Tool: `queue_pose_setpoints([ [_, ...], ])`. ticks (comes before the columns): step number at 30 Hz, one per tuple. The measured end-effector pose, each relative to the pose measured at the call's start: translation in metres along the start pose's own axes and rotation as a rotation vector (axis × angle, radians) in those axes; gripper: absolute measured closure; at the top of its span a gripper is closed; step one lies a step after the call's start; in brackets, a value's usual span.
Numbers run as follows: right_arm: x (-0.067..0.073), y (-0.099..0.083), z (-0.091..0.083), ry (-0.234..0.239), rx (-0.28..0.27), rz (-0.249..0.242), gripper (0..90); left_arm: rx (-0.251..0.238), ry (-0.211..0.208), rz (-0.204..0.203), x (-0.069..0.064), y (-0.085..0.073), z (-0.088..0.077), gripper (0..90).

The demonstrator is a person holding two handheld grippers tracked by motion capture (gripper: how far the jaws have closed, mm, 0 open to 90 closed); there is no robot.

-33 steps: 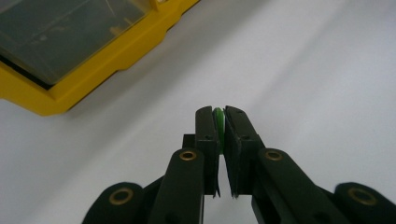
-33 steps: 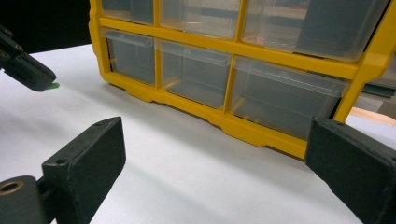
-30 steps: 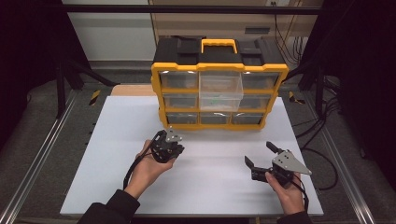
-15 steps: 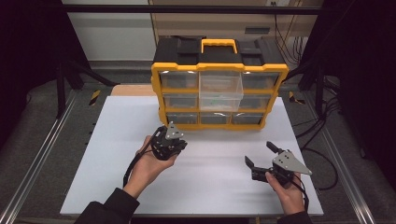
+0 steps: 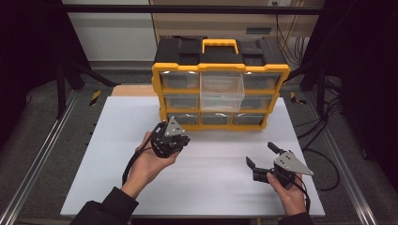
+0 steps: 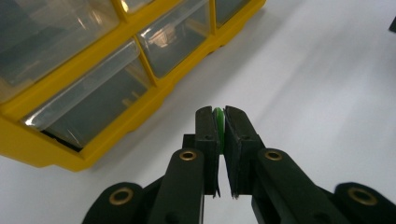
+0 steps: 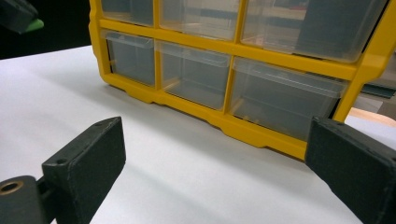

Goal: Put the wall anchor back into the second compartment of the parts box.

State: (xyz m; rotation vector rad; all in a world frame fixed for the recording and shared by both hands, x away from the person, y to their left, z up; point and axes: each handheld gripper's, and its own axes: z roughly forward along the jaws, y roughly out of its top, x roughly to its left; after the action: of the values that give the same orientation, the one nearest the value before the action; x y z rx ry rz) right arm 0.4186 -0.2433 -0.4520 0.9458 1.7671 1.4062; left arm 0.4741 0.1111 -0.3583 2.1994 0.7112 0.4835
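Note:
A yellow and black drawer cabinet (image 5: 220,89) stands at the back of the white table (image 5: 211,178); its middle clear drawer (image 5: 221,90) is pulled out. My left gripper (image 5: 182,139) hovers in front of the cabinet's lower left corner, shut on a small thin green piece (image 6: 217,122) pinched edge-on between its pads. That green piece (image 7: 33,24) also shows at the top left of the right gripper view. My right gripper (image 5: 262,154) rests low at the table's front right, jaws wide open with nothing between them, facing the cabinet's bottom row of drawers (image 7: 196,74).
The cabinet has three rows of clear drawers (image 6: 88,98) in a yellow frame and a yellow handle (image 5: 220,44) on top. Metal rails (image 5: 42,154) run along both table sides, and cables (image 5: 328,154) lie at the right.
My left gripper has risen a little and drifted toward the cabinet with the green piece still pinched. The right gripper has stayed where it was.

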Motion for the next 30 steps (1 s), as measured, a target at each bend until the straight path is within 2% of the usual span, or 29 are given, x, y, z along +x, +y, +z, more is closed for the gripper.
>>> queue_pose_setpoints([
  [21,0.000,0.000,0.000,0.000,-0.002,-0.002,5.5,-0.084,0.001,0.005,0.001,0.026,-0.029,83.7],
  [30,0.000,0.000,0.000,0.000,-0.002,-0.001,5.5,-0.113,0.010,0.021,0.002,0.039,-0.041,83.7],
])
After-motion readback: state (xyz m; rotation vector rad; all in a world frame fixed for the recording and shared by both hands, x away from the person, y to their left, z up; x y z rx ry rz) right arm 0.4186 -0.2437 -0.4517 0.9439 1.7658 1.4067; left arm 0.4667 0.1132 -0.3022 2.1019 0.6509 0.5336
